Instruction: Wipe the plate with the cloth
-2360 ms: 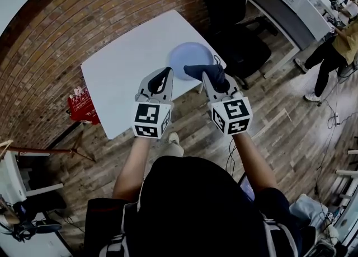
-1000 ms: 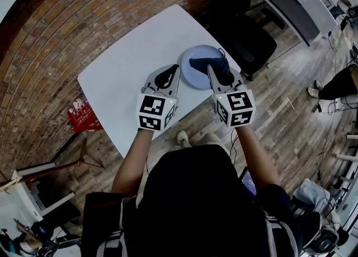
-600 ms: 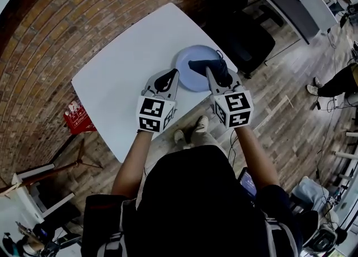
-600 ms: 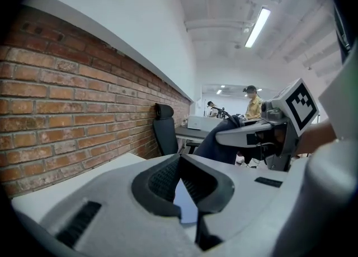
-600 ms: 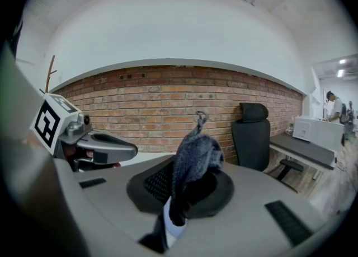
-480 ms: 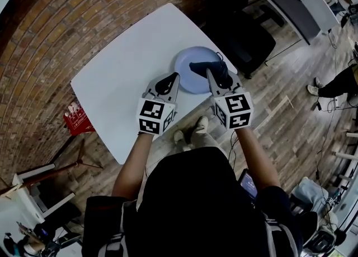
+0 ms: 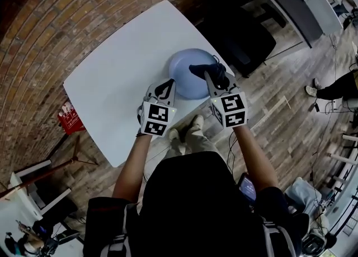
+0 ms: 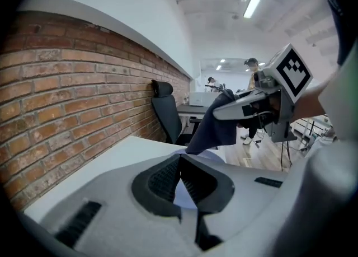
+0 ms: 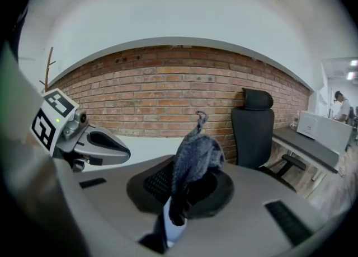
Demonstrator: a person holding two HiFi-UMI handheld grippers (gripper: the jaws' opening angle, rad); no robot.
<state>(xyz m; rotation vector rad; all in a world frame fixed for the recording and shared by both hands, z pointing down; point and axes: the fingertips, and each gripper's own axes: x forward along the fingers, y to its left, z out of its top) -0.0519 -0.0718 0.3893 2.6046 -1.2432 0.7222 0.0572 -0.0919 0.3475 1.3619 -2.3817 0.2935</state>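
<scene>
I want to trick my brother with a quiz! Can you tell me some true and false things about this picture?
The right gripper holds a dark cloth. True.
The plate is red. False: it is pale blue.
The table is white. True.
The left gripper holds a sponge. False: its fingers are shut on nothing.

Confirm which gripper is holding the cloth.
The right gripper: its jaws are shut on the dark cloth, over the blue plate. The left gripper is shut too, with nothing between its jaws.
</scene>
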